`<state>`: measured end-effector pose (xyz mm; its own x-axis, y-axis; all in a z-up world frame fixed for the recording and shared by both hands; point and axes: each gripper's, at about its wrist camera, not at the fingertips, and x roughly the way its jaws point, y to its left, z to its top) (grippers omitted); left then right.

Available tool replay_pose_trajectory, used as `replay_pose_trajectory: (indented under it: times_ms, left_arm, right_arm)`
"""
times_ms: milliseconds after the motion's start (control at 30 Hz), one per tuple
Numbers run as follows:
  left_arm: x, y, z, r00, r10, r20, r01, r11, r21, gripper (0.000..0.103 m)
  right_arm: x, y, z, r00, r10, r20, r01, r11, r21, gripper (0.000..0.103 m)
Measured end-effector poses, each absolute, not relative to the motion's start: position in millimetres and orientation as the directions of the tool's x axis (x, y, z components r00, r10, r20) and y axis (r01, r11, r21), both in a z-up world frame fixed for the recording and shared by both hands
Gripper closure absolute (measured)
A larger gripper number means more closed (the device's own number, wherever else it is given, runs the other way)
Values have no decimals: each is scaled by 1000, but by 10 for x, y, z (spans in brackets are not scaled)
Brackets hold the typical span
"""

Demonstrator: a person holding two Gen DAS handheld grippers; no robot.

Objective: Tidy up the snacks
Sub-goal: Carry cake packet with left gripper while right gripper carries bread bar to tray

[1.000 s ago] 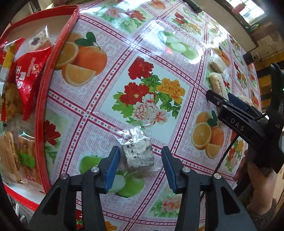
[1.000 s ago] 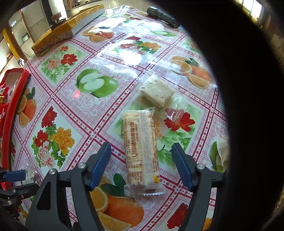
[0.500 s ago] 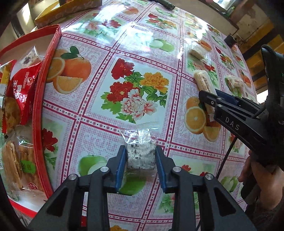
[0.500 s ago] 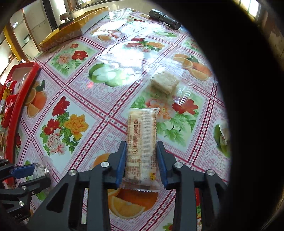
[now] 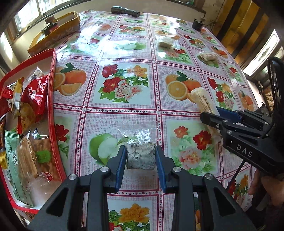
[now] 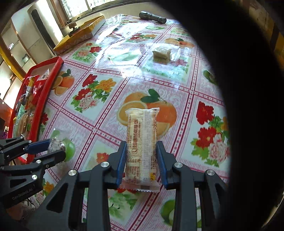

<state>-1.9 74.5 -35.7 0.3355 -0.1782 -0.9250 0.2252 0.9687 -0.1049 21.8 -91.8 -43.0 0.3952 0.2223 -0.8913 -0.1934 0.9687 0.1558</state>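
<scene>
Our left tool clamps a clear-wrapped speckled white square snack; our right tool grips a long beige wrapped bar, lower centre of each view.

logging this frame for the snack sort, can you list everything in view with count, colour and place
speckled snack: one, grey-white in clear wrap, in the left gripper
long snack bar: one, cream wrapper, in the right gripper
loose snacks: two, pale, far right of the tablecloth, one square, one small
tray: one, red, left edge, full of red and green packets
box: one, yellow, far left corner
flashlight: one, black, far edge
tablecloth: one, fruit and flower print
left gripper: black with blue pads, shut on the speckled snack
right gripper: same build, shut on the long snack bar
</scene>
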Motion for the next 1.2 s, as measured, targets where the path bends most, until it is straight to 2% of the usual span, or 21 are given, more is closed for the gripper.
replay_pose_trajectory:
  times_ms: [267,567,867,1200]
  left_arm:
    - [-139,900,-136,367,-218,-904,257,958,-126,71]
    - [-178,1472,122,430,-208,-878,167,975,-149,71]
    - [-115,2237,229,481,-114,-869,1,992,-129,71]
    - [68,2762,147,492,13,-871,-116,992,-50,71]
  right_arm:
    - [45,-698,-271,407,262,-875,-187,961,201,68]
    - [142,19,50,408,382,-829,-321,910,261,68]
    - [326,846,140,359,485,-797,-454,837,305,68]
    - [518,1414,69,313,517,-797,-508,800,319,68]
